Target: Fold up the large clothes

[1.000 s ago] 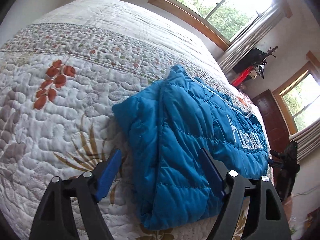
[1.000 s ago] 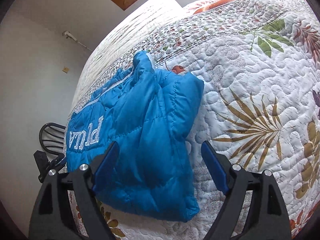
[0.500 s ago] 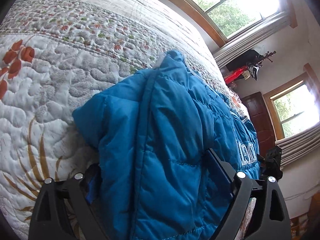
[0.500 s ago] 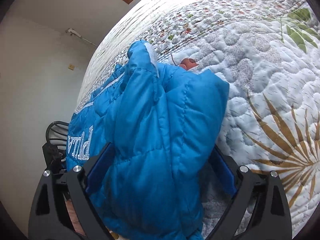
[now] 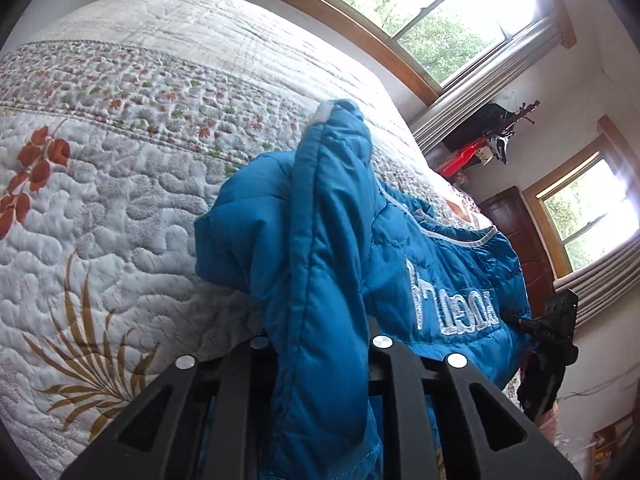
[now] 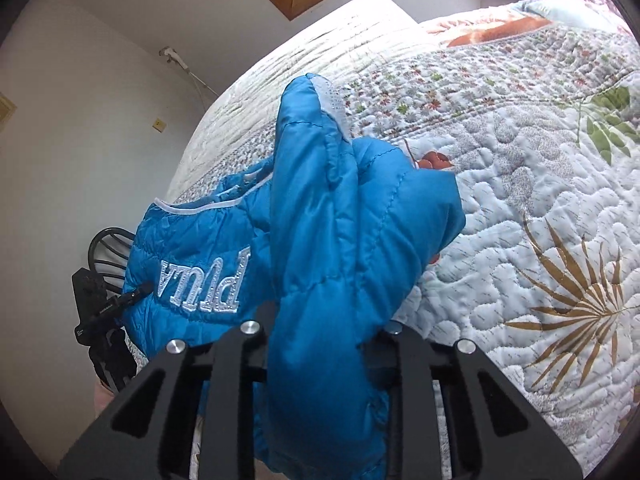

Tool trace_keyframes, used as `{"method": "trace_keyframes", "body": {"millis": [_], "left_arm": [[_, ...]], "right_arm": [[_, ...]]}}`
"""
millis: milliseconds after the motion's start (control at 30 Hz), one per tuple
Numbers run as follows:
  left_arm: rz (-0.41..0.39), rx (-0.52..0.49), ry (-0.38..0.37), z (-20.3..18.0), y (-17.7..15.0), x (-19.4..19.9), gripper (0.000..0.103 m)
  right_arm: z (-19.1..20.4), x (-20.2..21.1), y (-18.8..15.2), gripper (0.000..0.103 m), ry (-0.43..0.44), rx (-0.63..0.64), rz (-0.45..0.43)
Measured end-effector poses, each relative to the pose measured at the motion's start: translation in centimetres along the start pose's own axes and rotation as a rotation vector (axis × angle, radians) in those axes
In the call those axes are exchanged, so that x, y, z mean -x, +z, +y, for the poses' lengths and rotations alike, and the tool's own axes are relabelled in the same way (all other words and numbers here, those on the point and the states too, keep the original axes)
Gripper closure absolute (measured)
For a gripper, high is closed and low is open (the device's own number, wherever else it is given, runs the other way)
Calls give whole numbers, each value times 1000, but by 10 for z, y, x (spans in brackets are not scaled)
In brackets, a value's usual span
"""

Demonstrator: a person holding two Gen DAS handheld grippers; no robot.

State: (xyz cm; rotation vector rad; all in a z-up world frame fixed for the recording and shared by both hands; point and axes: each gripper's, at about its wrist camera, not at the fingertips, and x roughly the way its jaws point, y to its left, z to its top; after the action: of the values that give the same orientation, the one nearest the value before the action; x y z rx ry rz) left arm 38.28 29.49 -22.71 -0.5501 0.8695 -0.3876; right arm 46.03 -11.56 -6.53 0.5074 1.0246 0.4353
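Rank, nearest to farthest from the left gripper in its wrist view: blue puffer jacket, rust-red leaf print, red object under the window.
1. Blue puffer jacket, clamped in the left gripper.
2. Rust-red leaf print, on the quilt's left.
3. Red object, upper right, beyond the bed.

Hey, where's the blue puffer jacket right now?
The blue puffer jacket lies on the floral quilt, its near edge bunched between both closed grippers, left gripper and right gripper.
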Motion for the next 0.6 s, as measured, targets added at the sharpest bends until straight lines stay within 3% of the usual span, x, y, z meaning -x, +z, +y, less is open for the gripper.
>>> {"method": "trace_keyframes", "body": {"millis": [300, 600], "left_arm": [[-121, -128, -50, -57, -20, 79, 90], [-221, -219, -55, -76, -89, 189, 90]], "right_arm": [[63, 73, -24, 83, 41, 151, -87], [109, 134, -97, 83, 101, 276, -128]]}}
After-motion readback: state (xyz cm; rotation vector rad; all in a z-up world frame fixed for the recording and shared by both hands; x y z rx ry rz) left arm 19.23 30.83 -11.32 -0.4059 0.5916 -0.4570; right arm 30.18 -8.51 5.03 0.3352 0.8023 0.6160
